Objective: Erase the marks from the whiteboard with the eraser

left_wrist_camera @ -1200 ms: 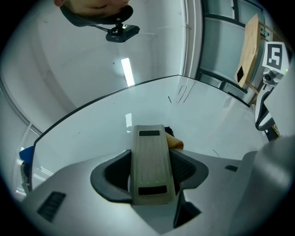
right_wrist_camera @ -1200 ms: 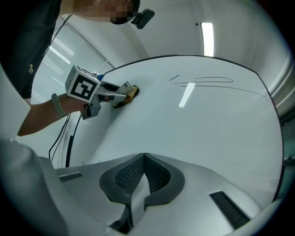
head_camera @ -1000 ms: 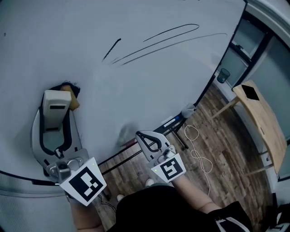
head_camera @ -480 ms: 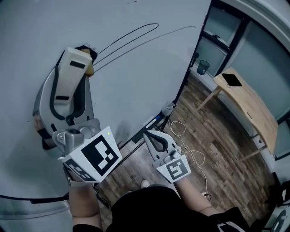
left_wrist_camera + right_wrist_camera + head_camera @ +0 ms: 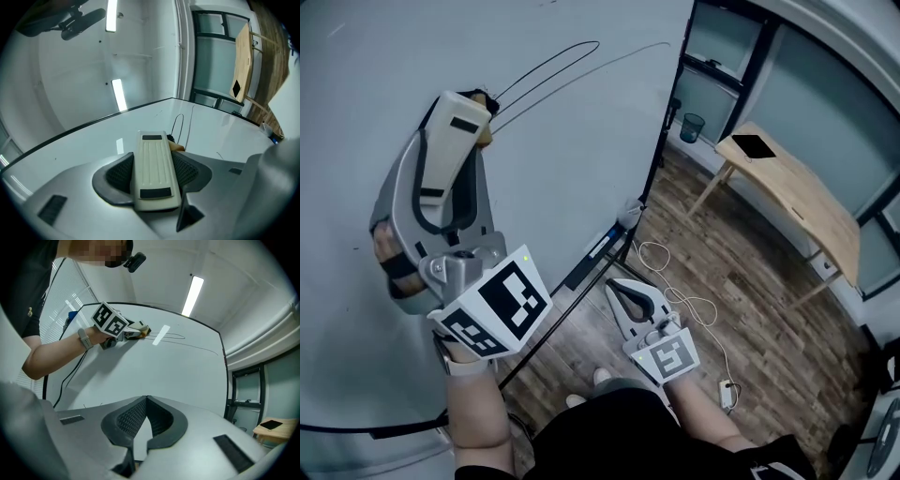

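Observation:
My left gripper is shut on a cream-coloured eraser, whose far end presses against the whiteboard. The eraser's felt tip sits at the left end of the long black marker lines, which run up and to the right. In the left gripper view the eraser lies between the jaws and the black lines start just past its tip. My right gripper hangs low near the board's bottom edge, shut and holding nothing. In the right gripper view the jaws meet and the left gripper shows on the board.
A wooden table with a dark phone-like slab stands to the right on the wood floor. A dark bin stands by the window wall. A white cable loops over the floor near the board's stand, whose tray holds markers.
The left gripper carried the eraser up across the board, from well below the lines to their left end. The short separate stroke seen one second ago no longer shows. The right gripper stayed low.

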Demonstrator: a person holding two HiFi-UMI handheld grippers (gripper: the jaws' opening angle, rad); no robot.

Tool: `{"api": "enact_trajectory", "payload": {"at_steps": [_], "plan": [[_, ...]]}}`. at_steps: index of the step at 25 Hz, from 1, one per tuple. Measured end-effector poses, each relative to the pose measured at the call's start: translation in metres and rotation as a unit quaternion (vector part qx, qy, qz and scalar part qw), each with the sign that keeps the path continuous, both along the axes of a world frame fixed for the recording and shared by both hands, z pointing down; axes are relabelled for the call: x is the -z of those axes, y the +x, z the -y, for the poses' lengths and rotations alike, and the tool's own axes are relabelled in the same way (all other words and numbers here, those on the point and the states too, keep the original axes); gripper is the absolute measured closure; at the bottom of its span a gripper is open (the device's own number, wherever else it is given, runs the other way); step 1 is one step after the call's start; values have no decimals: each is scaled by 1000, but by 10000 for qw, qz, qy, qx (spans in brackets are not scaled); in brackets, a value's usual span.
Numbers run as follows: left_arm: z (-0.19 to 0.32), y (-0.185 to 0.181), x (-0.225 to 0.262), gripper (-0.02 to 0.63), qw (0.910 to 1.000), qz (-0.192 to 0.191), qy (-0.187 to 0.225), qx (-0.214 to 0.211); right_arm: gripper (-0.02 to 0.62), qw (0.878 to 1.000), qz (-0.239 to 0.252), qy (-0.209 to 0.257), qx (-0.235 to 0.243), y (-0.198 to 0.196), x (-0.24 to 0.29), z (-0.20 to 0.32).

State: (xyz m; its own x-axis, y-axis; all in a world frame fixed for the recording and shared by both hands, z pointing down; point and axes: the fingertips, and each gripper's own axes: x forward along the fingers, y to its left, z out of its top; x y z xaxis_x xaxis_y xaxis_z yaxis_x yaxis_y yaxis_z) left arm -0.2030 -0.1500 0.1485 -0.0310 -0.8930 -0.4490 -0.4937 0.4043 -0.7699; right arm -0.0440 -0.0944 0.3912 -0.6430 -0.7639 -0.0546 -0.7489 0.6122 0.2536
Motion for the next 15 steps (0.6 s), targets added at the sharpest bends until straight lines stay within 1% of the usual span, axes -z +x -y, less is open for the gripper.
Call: {"api": "enact_trajectory", "payload": {"at_steps": [2, 7, 12, 15], "plan": [[-7, -6, -7, 341, 10000, 42, -35, -18, 568, 9999, -39, -33, 89, -9, -4, -2], [-3, -5, -10, 341, 9998, 35, -180, -54, 568, 9990, -84, -129, 428, -23, 6, 18], [-36, -41, -34, 341, 9998, -128, -157, 62, 568, 9956, -148, -9, 922, -73, 2, 3], [-41, -49, -41, 341, 9997, -181, -147, 106, 568, 9931, -153, 30, 1158, -89, -1, 5]]}}
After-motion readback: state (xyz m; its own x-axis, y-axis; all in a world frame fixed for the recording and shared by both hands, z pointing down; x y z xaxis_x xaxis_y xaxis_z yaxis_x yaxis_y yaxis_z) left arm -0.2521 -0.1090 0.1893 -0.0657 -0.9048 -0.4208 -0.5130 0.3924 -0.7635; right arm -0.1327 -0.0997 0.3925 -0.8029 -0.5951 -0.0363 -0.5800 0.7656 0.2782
